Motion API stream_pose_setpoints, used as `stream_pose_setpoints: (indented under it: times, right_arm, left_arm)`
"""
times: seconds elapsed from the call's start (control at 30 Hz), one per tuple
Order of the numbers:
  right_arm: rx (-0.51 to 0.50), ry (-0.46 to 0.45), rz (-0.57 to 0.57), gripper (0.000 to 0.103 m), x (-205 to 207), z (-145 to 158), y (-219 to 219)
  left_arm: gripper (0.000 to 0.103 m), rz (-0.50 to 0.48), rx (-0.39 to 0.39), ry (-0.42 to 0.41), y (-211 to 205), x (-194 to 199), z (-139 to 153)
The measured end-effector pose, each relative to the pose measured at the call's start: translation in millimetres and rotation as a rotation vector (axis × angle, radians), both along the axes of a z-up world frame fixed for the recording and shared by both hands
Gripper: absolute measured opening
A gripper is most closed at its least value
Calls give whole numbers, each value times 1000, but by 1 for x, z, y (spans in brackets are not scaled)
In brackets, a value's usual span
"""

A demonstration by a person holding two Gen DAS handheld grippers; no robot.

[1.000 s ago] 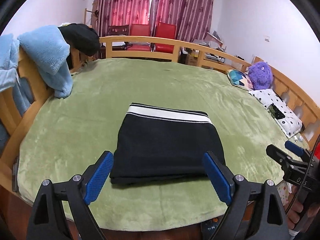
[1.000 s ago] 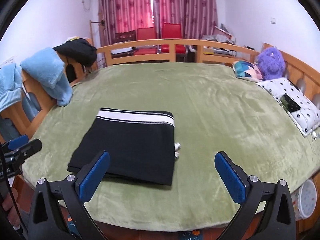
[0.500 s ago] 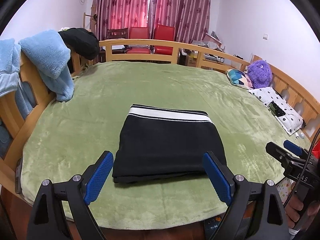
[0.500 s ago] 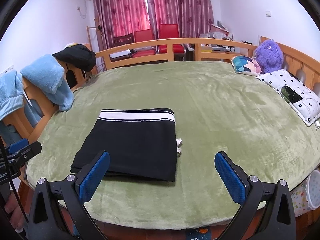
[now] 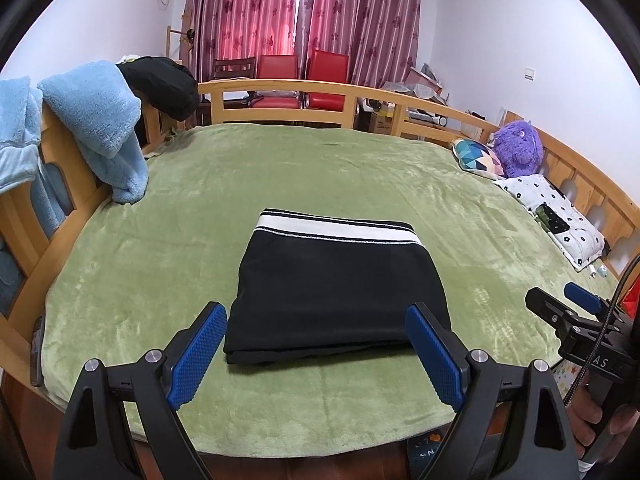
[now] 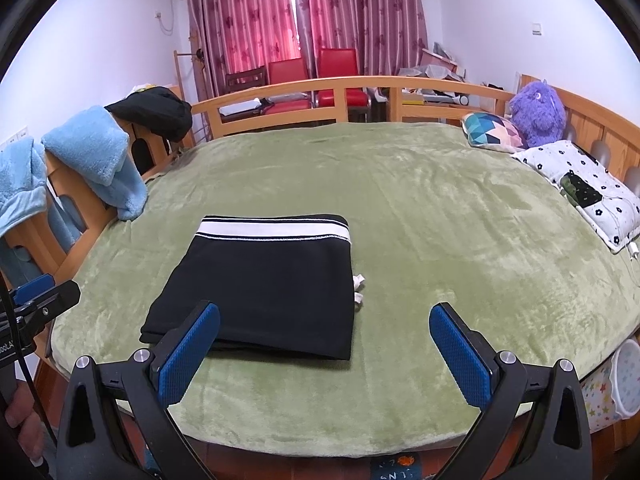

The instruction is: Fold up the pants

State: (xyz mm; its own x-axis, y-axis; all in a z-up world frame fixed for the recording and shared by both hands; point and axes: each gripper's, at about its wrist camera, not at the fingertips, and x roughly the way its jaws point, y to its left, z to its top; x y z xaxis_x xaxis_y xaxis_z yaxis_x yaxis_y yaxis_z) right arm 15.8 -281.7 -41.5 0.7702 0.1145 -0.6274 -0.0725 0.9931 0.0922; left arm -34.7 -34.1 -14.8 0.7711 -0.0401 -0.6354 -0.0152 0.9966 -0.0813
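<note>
Both sets of jaws stand wide and empty. The left gripper hangs above the near edge of the bed, its blue pads spread to either side of the pants' near edge as the left camera frames it, with no touch on the cloth. The right gripper hangs just beside it, equally spread; in its own view the left pad sits in front of the pants' near left corner and the right pad over bare blanket.

And there are the pants: black, folded into a neat rectangle, lying flat on the green blanket in the near half of the bed. The white waistband runs across the far edge, and the folded edge faces the grippers. Two small white cord ends peek out at the pants' right side.

Further out, the wooden bed rail curves round the mattress. A blue fleece and a black garment are draped over the rail on the left. On the right, a purple plush sits beside a patterned cushion, with a white dotted pillow nearer. Red chairs and red curtains stand behind the bed.

A hand shows at the right edge of the left view, holding the right gripper's handle.
</note>
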Motion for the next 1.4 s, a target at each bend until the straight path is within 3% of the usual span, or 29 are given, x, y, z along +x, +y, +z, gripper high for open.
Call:
stream_pose_setpoints:
  times: [1.4]
  right_arm:
    - [9, 4, -23, 103, 1, -1, -7]
  left_arm:
    - [91, 25, -13, 0, -3, -4, 5]
